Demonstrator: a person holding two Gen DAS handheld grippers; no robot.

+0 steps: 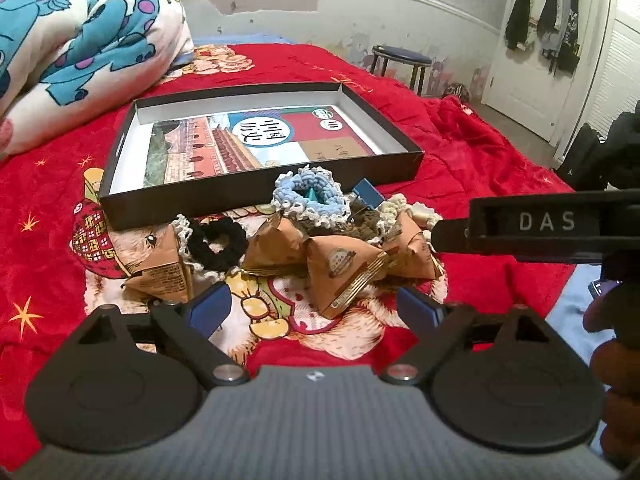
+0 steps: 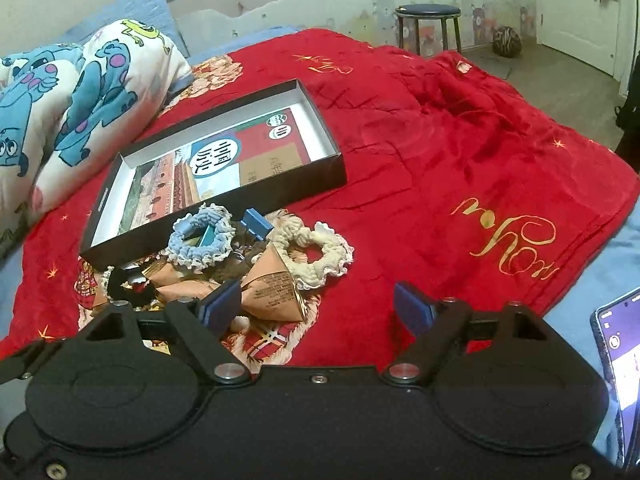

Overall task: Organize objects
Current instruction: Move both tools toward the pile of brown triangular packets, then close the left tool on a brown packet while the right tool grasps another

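Observation:
A shallow black box point(image 1: 260, 194) point(image 2: 224, 196) with a printed book inside lies on the red blanket. In front of it is a pile: several brown triangular packets point(image 1: 340, 268) point(image 2: 272, 288), a black scrunchie point(image 1: 218, 248), a blue scrunchie point(image 1: 308, 196) point(image 2: 200, 240), a cream scrunchie point(image 2: 320, 256) and a blue binder clip point(image 1: 366, 192) point(image 2: 256, 222). My left gripper point(image 1: 316, 312) is open and empty just short of the packets. My right gripper point(image 2: 320, 308) is open and empty, its left finger beside a packet; its body also shows in the left wrist view point(image 1: 540, 228).
A rolled white quilt with blue monsters point(image 1: 80, 52) point(image 2: 80, 92) lies at the left behind the box. A phone point(image 2: 618, 376) lies at the right bed edge. A stool point(image 2: 428, 24) and a door stand beyond the bed. Open red blanket point(image 2: 460, 160) spreads right of the pile.

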